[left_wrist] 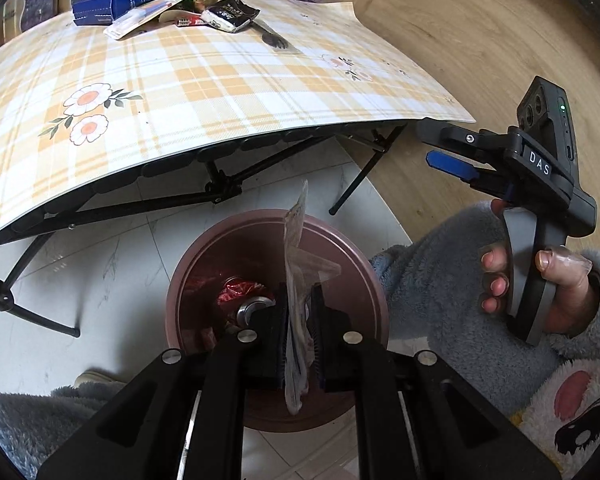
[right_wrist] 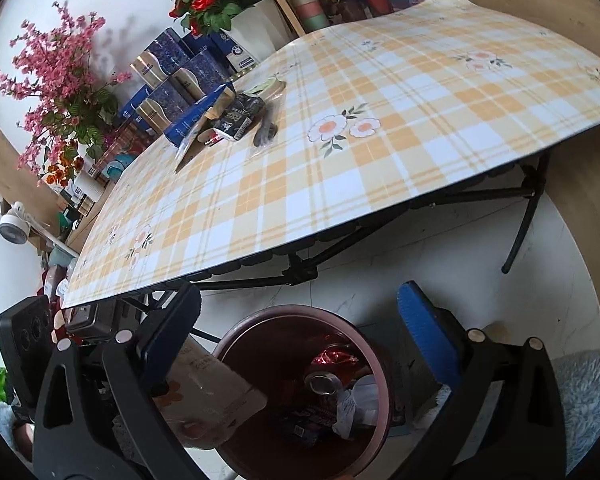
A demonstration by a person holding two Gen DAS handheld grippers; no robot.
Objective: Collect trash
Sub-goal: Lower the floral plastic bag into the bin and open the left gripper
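Left tool (left_wrist: 300,340) clamping a plastic wrapper (left_wrist: 296,280) over the pink bin (left_wrist: 364,280) (crushed can inside), right tool (right_wrist: 300,344) gaping empty

Plaid-clothed folding table (right_wrist: 380,152) bearing wrappers (right_wrist: 240,118) and a blue box (right_wrist: 198,114); bin (left_wrist: 352,264) on tiled floor (left_wrist: 100,260).

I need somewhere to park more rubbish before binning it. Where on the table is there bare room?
The tablecloth is bare from the near edge to the flower print, and along the whole right side. It is crowded at the far left corner: blue carton, black packet, clear wrapper.
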